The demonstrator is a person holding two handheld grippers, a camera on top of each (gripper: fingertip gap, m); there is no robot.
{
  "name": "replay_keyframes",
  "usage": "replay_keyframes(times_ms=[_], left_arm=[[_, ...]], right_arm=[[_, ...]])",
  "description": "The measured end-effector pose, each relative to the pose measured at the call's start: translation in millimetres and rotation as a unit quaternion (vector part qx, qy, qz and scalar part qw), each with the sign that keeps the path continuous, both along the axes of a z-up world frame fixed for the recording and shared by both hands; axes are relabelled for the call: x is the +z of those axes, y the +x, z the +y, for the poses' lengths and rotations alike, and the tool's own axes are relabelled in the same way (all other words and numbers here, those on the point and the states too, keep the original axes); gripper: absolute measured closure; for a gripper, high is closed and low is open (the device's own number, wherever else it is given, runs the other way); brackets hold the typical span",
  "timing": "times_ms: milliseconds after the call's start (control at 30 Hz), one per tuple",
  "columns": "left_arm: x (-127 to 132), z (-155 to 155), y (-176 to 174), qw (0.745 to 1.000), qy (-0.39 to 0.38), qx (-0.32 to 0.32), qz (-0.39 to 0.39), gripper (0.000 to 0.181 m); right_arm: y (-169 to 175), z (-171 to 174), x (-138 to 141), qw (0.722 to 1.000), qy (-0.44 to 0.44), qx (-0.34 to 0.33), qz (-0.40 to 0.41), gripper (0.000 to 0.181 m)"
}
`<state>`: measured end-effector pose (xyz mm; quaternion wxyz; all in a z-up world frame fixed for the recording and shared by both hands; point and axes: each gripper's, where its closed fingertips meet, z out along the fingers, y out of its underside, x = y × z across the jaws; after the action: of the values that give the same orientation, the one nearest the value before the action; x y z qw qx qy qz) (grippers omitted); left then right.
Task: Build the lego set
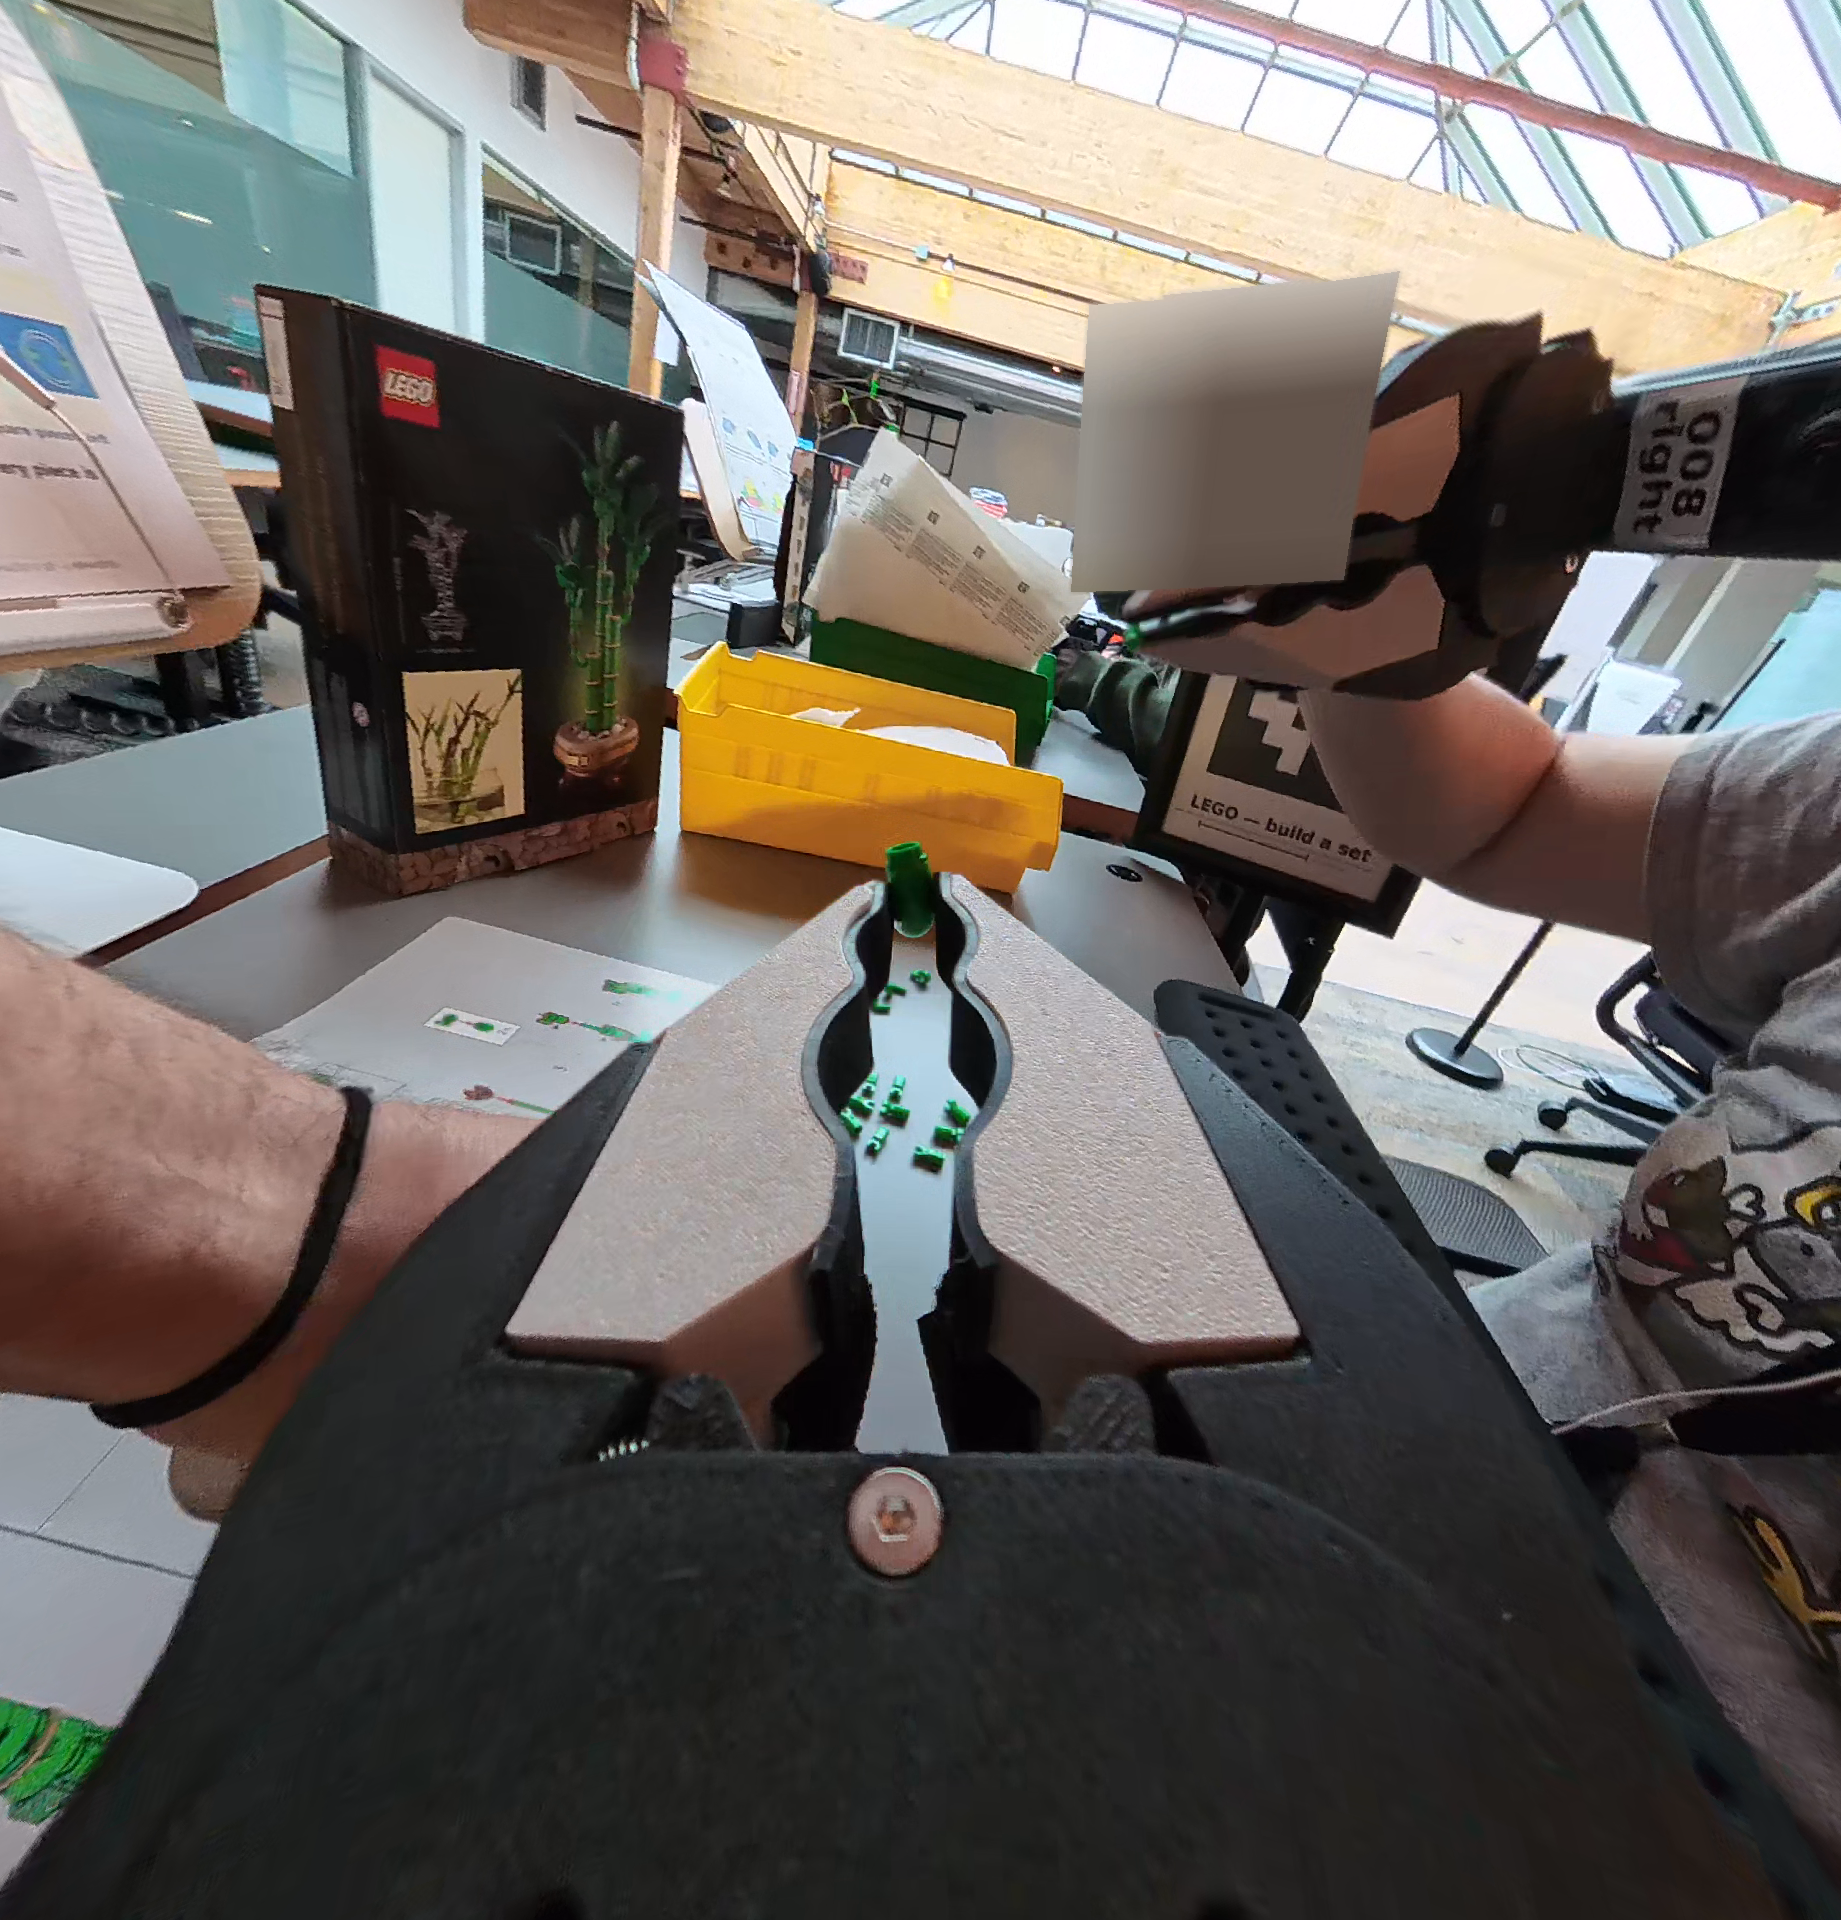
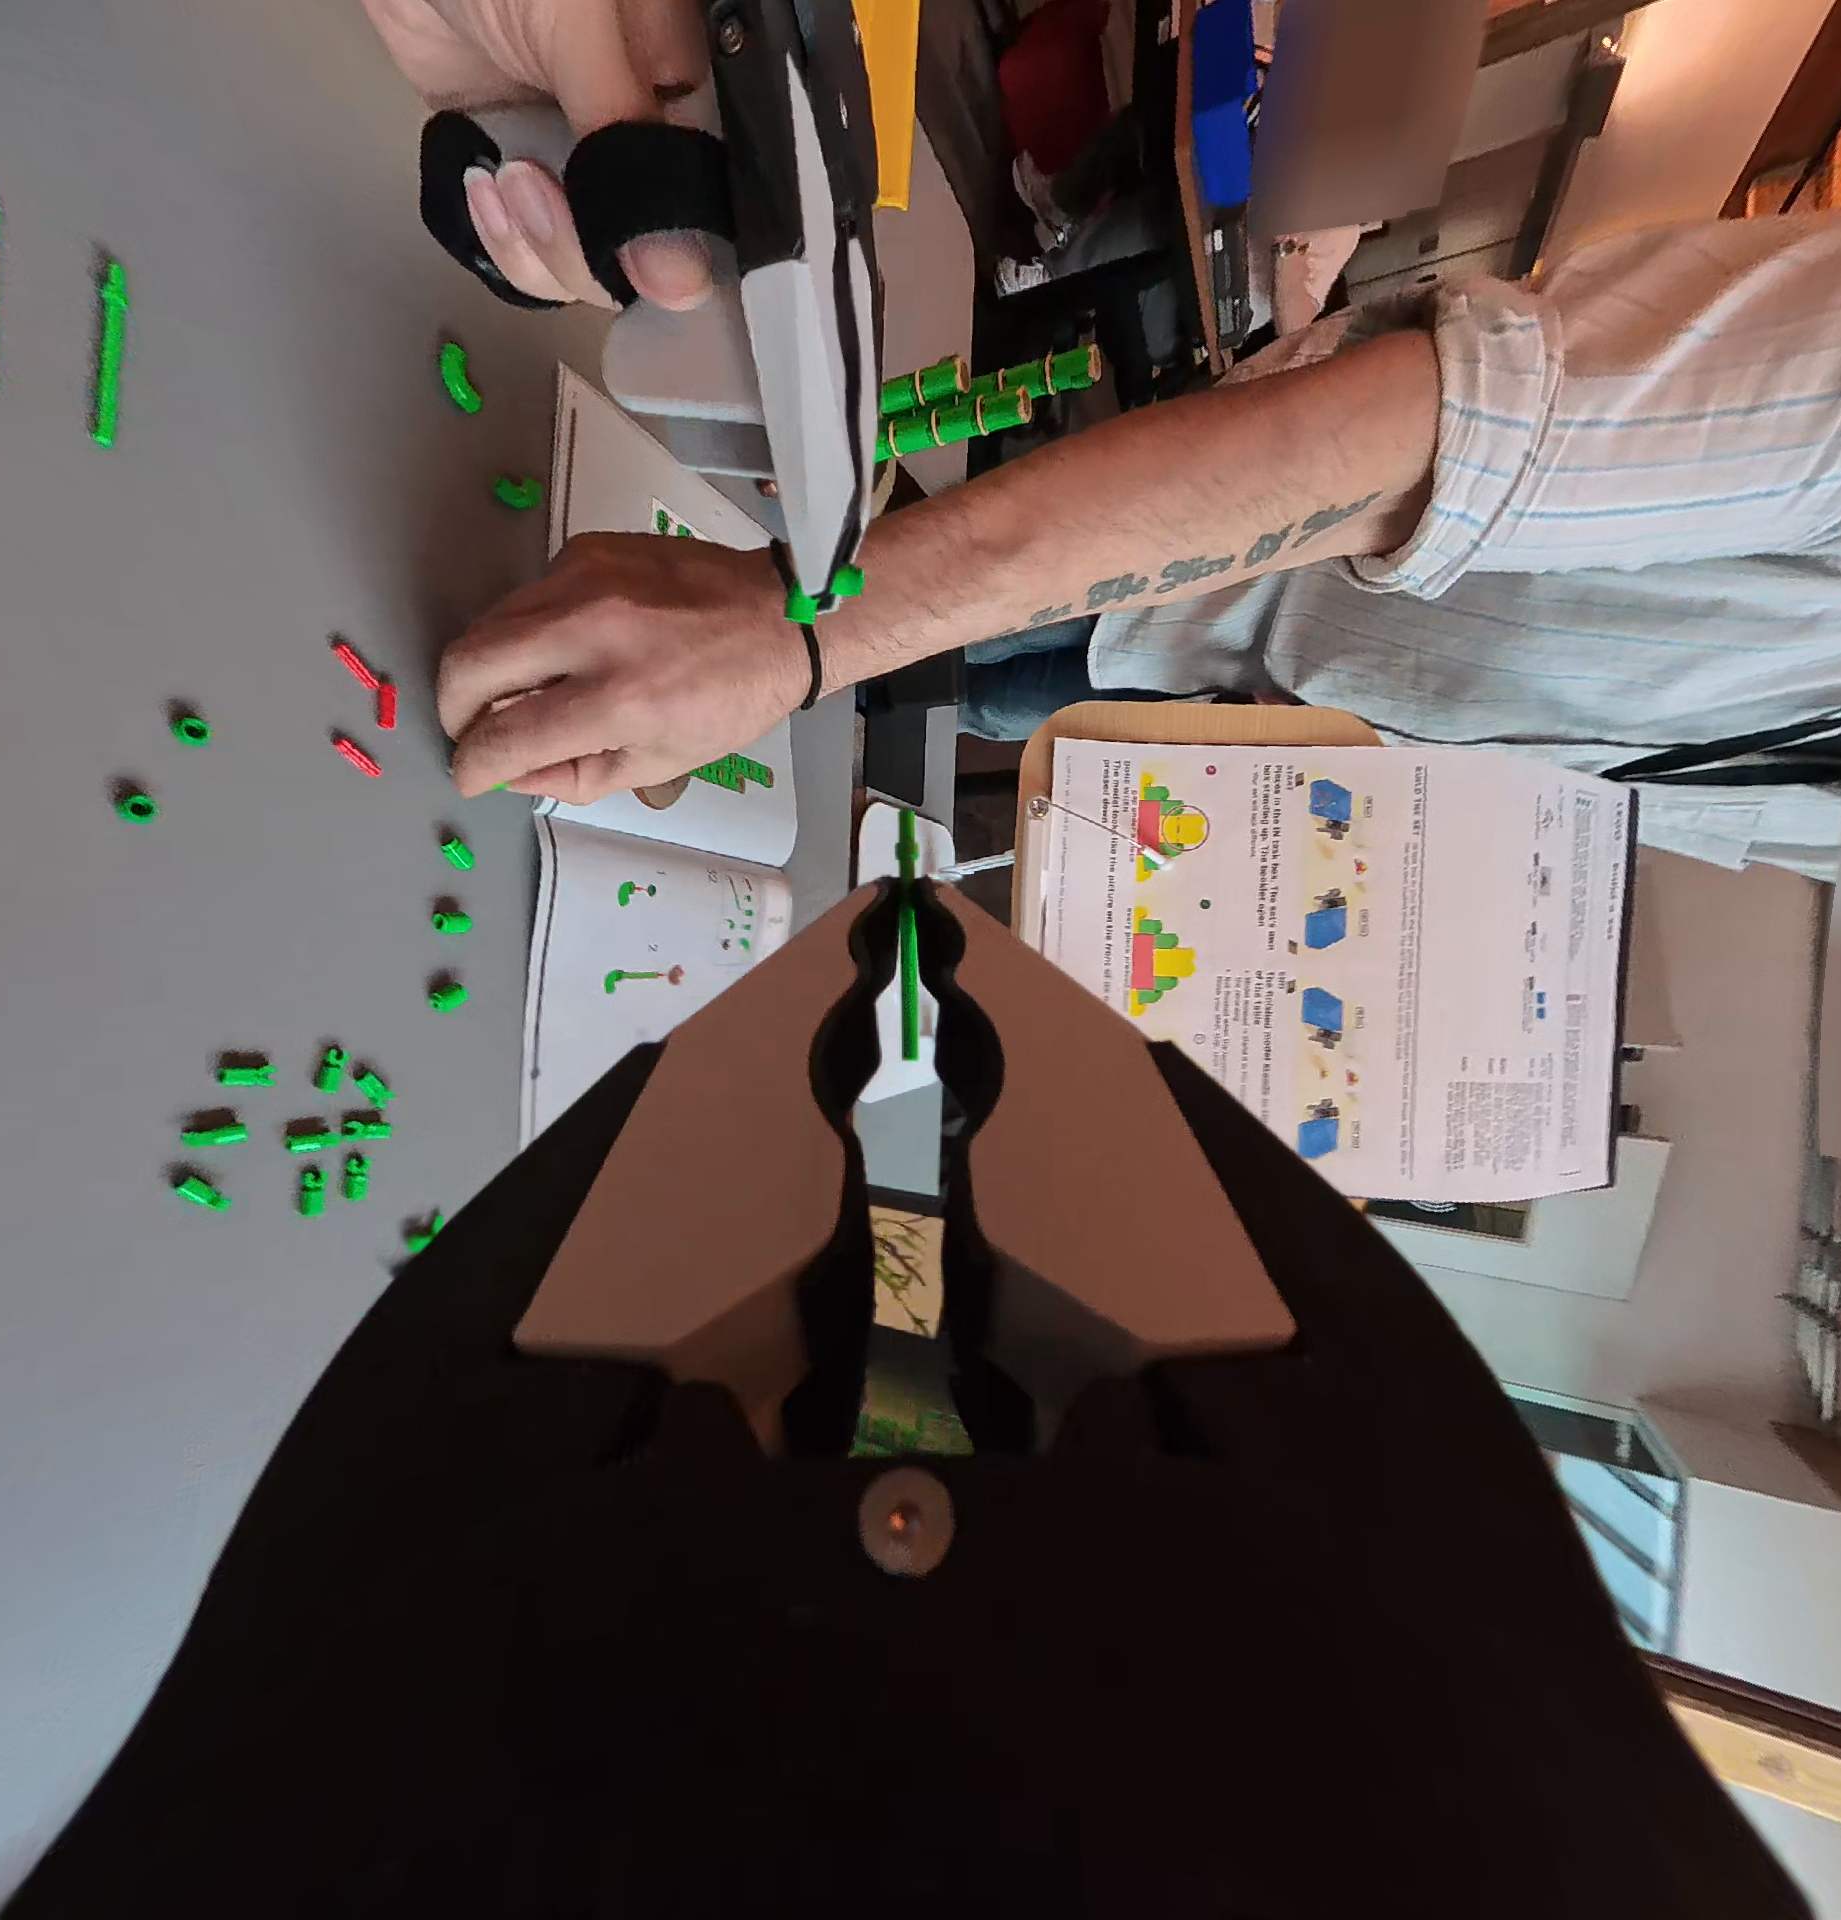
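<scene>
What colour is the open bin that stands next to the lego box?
Yellow. The bin shows best in the left wrist view, right of the lego box.

Between the tan, grainy matt plastic fingers (image 1: 687,1174) of the left gripper sits a small glossy green plastic connector piece (image 1: 908,878). Beyond those fingers stand a shiny yellow plastic bin (image 1: 843,774) and a glossy dark cardboard box (image 1: 480,592). The right gripper's fingers (image 2: 718,1132) pinch a smooth thin green plastic rod (image 2: 908,935); left of them spreads the matt grey worktop (image 2: 116,1455).

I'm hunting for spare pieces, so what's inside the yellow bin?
Inside the yellow bin, only crumpled white material shows above the rim; anything beneath it is hidden by the front wall.
</scene>
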<state>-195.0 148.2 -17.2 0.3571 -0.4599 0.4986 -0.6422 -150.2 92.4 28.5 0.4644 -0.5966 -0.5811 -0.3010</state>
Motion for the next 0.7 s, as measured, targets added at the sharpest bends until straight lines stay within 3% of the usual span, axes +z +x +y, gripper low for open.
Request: replay_keyframes(times_ms=[367,700], left_arm=[[0,-21,10,0.999,-0.003,-0.031,0.009,0.176],[-1,-29,14,0.998,-0.032,-0.055,0.014,0.177]], right_arm=[[-14,5,26,0.994,0.001,0.059,-0.095,0.181],[-20,19,11,0.982,-0.058,0.112,-0.139,0.180]])
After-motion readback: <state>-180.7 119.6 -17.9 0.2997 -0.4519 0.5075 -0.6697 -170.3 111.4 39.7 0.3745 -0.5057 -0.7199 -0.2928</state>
